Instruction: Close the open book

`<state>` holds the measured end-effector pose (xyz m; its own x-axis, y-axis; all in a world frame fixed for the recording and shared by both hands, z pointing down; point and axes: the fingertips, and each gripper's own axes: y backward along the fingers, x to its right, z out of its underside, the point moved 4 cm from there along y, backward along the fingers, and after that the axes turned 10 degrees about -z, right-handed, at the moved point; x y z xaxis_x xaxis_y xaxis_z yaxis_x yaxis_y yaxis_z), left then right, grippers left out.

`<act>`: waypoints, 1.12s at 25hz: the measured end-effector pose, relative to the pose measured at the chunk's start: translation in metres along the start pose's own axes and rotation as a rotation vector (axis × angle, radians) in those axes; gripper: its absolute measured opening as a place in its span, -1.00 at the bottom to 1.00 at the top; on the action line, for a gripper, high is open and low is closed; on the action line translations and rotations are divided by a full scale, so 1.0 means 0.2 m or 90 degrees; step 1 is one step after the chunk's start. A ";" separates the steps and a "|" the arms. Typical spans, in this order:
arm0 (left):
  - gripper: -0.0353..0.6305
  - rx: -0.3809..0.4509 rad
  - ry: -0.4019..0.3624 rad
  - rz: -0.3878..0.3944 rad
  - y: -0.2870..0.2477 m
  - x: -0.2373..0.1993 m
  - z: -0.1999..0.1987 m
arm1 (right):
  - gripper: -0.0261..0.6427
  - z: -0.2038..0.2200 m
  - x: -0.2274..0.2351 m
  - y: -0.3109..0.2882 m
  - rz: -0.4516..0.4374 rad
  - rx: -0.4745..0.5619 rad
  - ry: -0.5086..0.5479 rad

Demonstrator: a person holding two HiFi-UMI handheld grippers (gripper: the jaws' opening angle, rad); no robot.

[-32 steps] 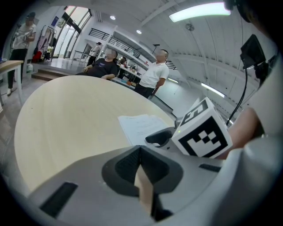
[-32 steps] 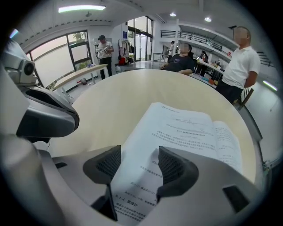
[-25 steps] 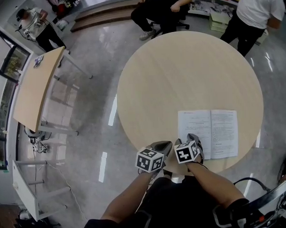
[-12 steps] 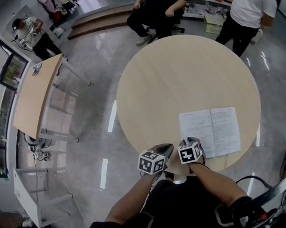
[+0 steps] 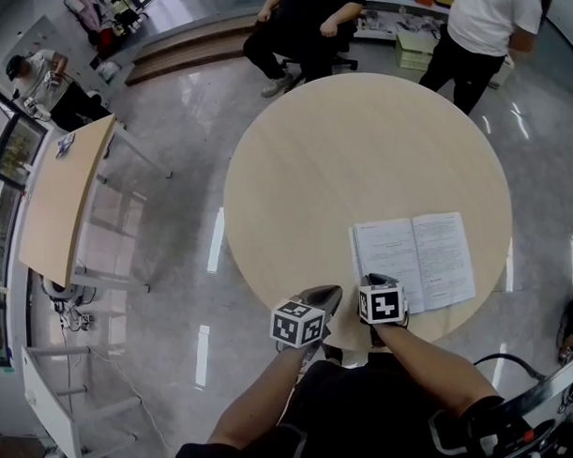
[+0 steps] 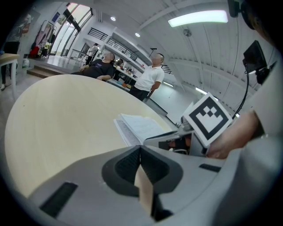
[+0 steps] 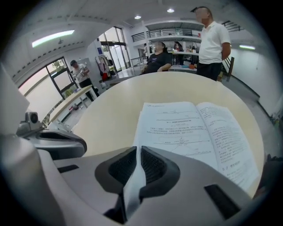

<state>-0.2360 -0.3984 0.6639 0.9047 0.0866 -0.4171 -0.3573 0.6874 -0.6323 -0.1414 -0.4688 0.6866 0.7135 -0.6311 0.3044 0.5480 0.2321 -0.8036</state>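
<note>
Lying open, white printed book (image 5: 414, 263)

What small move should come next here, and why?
Probably lift the right gripper and carry it over to the right: its jaws have just been closing on the left edge of the book, paper showing between them, and it lies wide open.

Head overhead; gripper views low, seemingly sharing book (image 5: 414, 261).

Bright, even indoor light. A long white ceiling strip lamp (image 6: 199, 17) glows. Glare streaks mark the glossy grey floor (image 5: 172, 180) beside the round pale wooden counter (image 5: 359, 146). Fisheye edges bend and darken.
</note>
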 end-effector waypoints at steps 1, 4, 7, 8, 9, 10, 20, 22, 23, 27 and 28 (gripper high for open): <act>-0.91 0.003 0.001 0.001 0.00 0.00 -0.01 | -0.82 -0.02 -0.02 0.01 -0.010 0.010 -0.014; -0.91 0.009 -0.001 0.000 0.01 -0.01 -0.03 | -0.82 -0.07 -0.08 0.06 -0.045 0.042 -0.044; -0.92 0.017 -0.004 0.000 0.01 0.00 -0.07 | -0.82 -0.14 -0.09 0.14 -0.078 0.079 -0.088; -0.91 0.022 -0.004 0.000 0.01 0.01 -0.09 | -0.82 -0.16 -0.08 0.17 -0.087 0.091 -0.099; -0.91 0.026 -0.002 0.001 0.01 0.01 -0.10 | -0.82 -0.17 -0.06 0.20 -0.096 0.102 -0.110; -0.92 0.029 -0.002 0.002 0.00 0.02 -0.11 | -0.82 -0.18 -0.04 0.23 -0.106 0.113 -0.120; -0.91 0.031 -0.040 0.046 -0.09 0.22 -0.26 | -0.82 -0.17 0.25 0.65 -0.173 0.235 -0.223; -0.91 0.028 -0.050 0.057 -0.11 0.26 -0.27 | -0.82 -0.16 0.29 0.70 -0.171 0.251 -0.228; -0.92 0.025 -0.056 0.062 -0.12 0.28 -0.28 | -0.82 -0.16 0.32 0.73 -0.168 0.259 -0.234; -0.91 0.013 -0.074 0.073 -0.17 0.38 -0.29 | -0.82 -0.12 0.47 0.81 -0.172 0.274 -0.259; -0.92 0.010 -0.074 0.074 -0.18 0.39 -0.29 | -0.82 -0.11 0.51 0.82 -0.177 0.273 -0.262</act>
<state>-0.1650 -0.4582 0.6160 0.8785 0.2489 -0.4078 -0.4586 0.6785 -0.5739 0.0113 -0.5108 0.5742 0.5826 -0.3945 0.7106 0.8004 0.4303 -0.4173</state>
